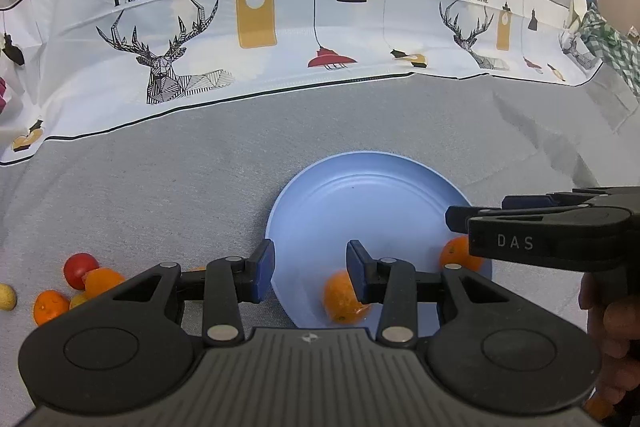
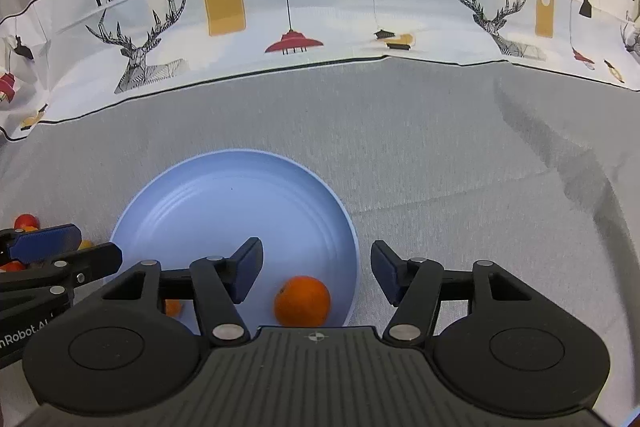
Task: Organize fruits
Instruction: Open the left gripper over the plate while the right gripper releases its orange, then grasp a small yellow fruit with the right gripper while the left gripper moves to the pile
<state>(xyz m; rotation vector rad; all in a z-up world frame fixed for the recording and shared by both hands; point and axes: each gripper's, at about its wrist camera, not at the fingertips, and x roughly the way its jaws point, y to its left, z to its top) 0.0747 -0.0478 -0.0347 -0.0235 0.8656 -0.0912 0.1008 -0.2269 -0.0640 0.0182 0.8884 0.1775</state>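
Note:
A light blue plate (image 1: 360, 195) lies on the grey cloth with two oranges near its front rim. In the left wrist view, one orange (image 1: 340, 299) sits partly behind my left gripper's right finger. My left gripper (image 1: 312, 267) is open, and only bare plate shows between its pads. The other orange (image 1: 454, 251) lies under my right gripper (image 1: 480, 211), which comes in from the right. In the right wrist view, my right gripper (image 2: 318, 271) stands open over that orange (image 2: 302, 301). The orange rests on the plate (image 2: 240, 195), clear of both pads. My left gripper (image 2: 96, 243) shows at the left edge.
Loose fruit lies on the cloth left of the plate: a red one (image 1: 80, 269), oranges (image 1: 102, 281) and a yellow one (image 1: 6, 297). A white printed cloth (image 1: 300, 27) with deer and lamps runs along the back. A green checked cloth (image 1: 608, 39) lies far right. A person's hand (image 1: 616, 327) holds the right gripper.

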